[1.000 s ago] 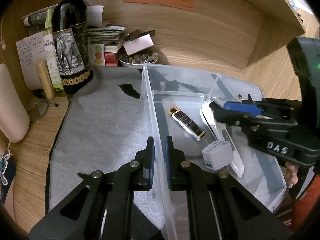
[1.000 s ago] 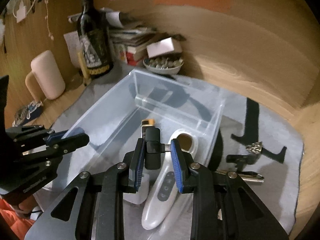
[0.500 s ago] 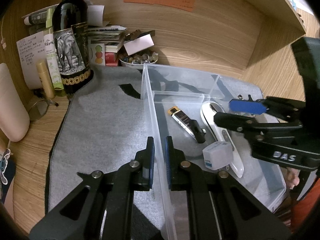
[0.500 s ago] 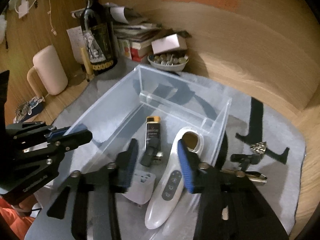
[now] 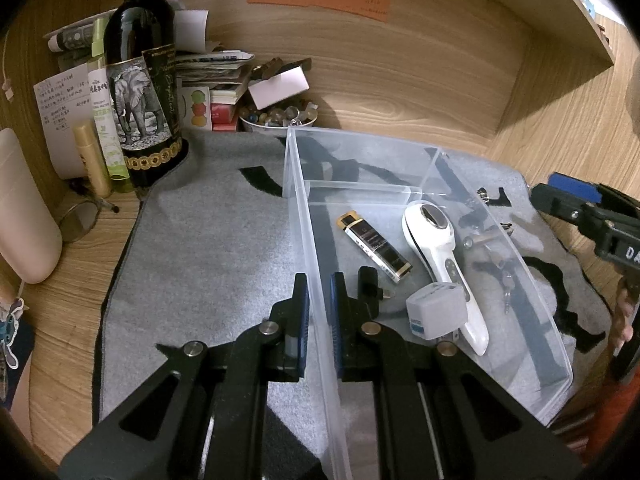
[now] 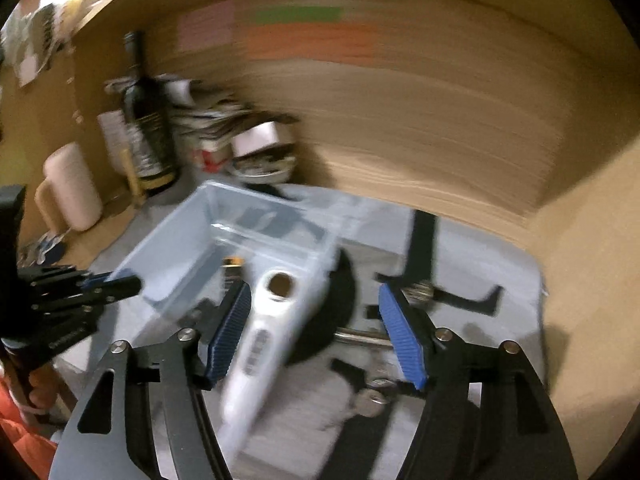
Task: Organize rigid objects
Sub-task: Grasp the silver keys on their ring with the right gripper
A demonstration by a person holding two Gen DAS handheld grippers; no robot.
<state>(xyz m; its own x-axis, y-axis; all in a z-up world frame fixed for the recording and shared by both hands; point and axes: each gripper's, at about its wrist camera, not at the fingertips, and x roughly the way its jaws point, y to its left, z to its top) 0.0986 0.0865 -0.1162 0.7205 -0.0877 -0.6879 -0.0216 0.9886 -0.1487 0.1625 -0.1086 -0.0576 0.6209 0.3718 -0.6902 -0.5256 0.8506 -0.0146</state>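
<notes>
Between the left claw (image 5: 319, 316) fingers, clamped: the near side wall of the clear plastic bin (image 5: 308, 216), pads closed on it from both sides. Right claw (image 6: 316, 336) spread wide, holding nothing, poised over the bin's right edge; view blurred. Inside the bin's larger compartment, four items: one black-and-gold lighter (image 5: 374, 245), one white handheld device (image 5: 442, 256) lying lengthwise, one white plug adapter (image 5: 437, 315) touching its handle, one small black piece (image 5: 368, 283) just beside the left claw. Smaller far compartment behind the divider: contents not discernible. Outside, on the grey mat (image 5: 208, 240) right of the bin: several small metal and black bits, count unclear. Farther back on the tabletop (image 5: 72, 280): one wine bottle (image 5: 142, 80), one bowl of beads (image 5: 278, 118).
</notes>
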